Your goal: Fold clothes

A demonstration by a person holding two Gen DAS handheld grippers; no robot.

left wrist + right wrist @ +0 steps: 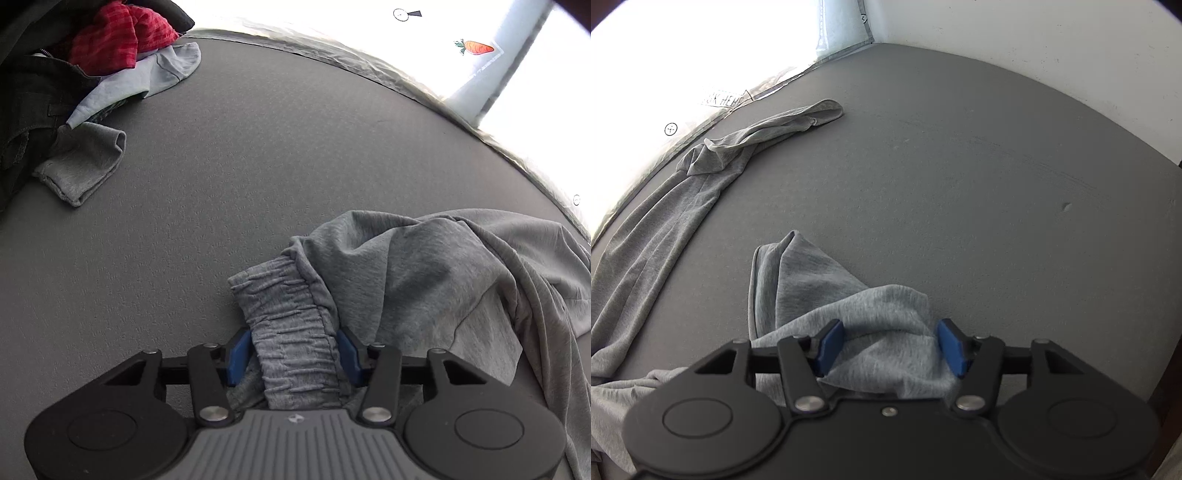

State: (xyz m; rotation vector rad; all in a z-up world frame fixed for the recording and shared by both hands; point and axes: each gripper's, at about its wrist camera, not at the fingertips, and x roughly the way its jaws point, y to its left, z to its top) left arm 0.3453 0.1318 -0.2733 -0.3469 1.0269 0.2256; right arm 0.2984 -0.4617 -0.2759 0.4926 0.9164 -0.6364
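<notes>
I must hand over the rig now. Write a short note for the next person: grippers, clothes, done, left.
Left gripper: jaws wide, the ribbed elastic waistband of the grey knit trousers between them, not clamped.
Right gripper: jaws wide, a bunched part of the same grey cloth between them.
One trouser leg lies stretched along the dark grey table.
Unsorted clothes pile: far left.
Done: nothing folded.
Left: grip, flatten, fold; then the pile.

Looks like a home bedroom or laundry spot. Grey mattress-like surface [960, 166] against a white wall [1034, 44], bright window [535, 92], heap of clothes [74, 74] nearby.
</notes>
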